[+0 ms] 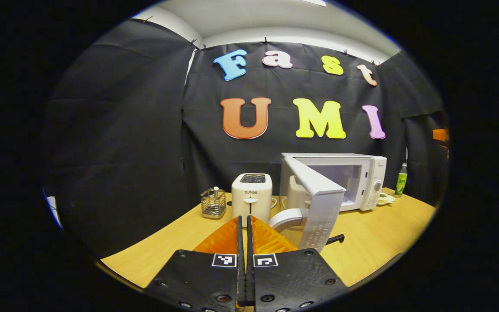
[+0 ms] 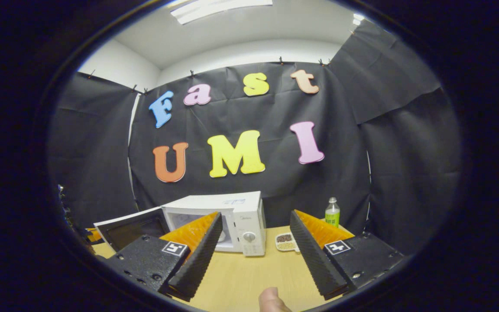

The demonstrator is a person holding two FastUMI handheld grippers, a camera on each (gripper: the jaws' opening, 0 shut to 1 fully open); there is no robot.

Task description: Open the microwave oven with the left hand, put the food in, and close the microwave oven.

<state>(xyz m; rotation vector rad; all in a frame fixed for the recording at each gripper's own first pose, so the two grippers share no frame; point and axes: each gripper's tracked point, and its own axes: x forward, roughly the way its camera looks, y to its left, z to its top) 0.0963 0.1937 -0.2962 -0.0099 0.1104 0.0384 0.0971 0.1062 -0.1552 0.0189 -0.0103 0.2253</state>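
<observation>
Microwave (image 1: 362,182) at the back of the table (image 1: 379,234), toward its right rear corner, door (image 1: 319,203) swung wide open toward the front, cavity exposed. Opening step judged done; food not yet inside. Food dish (image 2: 287,242) on the table just right of the microwave, by the control panel, with a green bottle (image 2: 332,212) behind it near the back edge.

Left gripper (image 1: 245,227) low over the front part of the table, fingers pressed together with nothing between them, pointing toward the toaster (image 1: 251,195) at the rear; open door ahead and to its right, apart from it. Small wire basket (image 1: 213,203) left of the toaster.

Right gripper (image 2: 254,242) held level over the front of the table, fingers spread wide and empty, aimed at the microwave's right end. Dish straight ahead and slightly right of the midline, well apart, lying between the line of the two fingers. A fingertip (image 2: 271,301) at the bottom edge of the right gripper view.

Right gripper judged nearer the dish and better lined up. Likely next: forward and down to the dish, then leftward into the cavity, clear of the door edge. Dish shallow and small; grip on its rim probably needed, tipping a risk.
</observation>
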